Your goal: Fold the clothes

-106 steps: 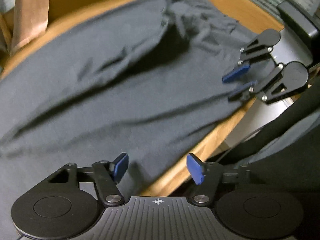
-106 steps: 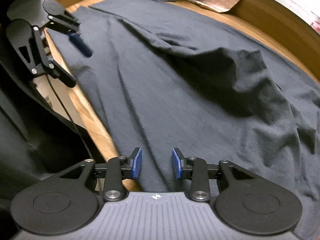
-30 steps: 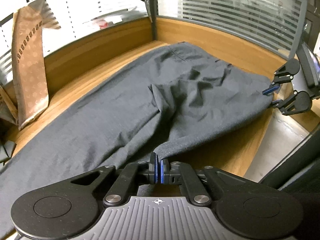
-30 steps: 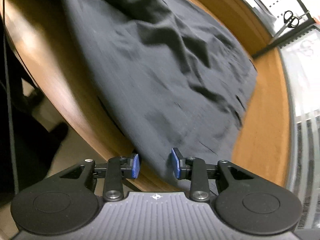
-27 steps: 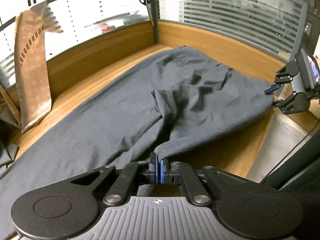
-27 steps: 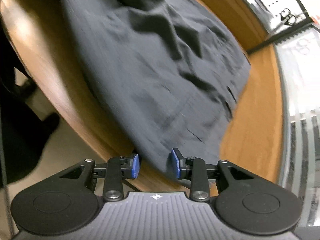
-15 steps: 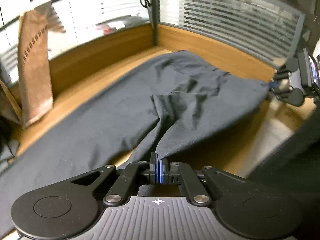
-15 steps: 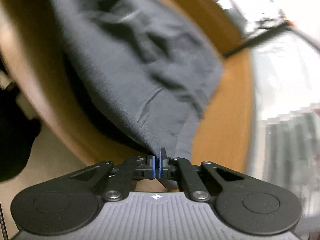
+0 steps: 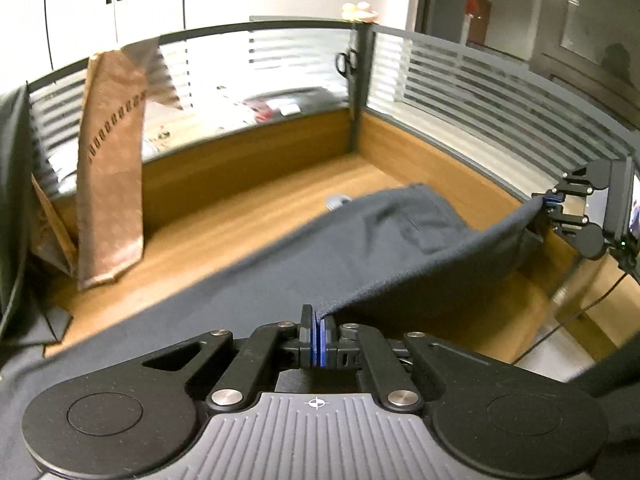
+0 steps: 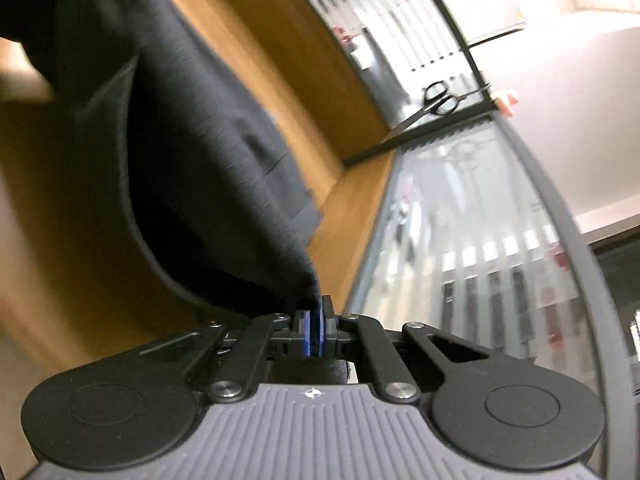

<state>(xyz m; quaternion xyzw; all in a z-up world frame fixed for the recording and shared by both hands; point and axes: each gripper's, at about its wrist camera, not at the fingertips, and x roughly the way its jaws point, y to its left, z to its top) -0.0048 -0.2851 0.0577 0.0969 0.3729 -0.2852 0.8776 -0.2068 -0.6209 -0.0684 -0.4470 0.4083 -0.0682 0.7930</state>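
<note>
dark garment lifted off desk by two clamped grippers

wooden desk (image 9: 248,240): running across the left wrist view, its raised wooden back meeting at a corner beneath the partition; showing as a blurred brown band in the right wrist view (image 10: 344,216).

slatted glass partition (image 9: 472,80): standing along the back of the desk on both sides of the corner post.

dark grey garment (image 9: 360,252): hanging between the two tools, its near hem rising clear of the desk in a sagging line, its far end and left part lying on the wood; draping away from the fingers in the right wrist view (image 10: 192,128), much blurred.

brown patterned bag (image 9: 112,168): leaning upright against the desk back at left, well apart from the raised hem.

left gripper (image 9: 319,334): clenching one point of the garment hem, blue pads pressing together on the cloth.

right gripper (image 10: 315,330): gripping the garment's other corner, pads closing tight on the fabric; appearing at far right of the left wrist view (image 9: 550,201).

scissors (image 9: 346,62): hanging on the corner post, also showing in the right wrist view (image 10: 436,104).
</note>
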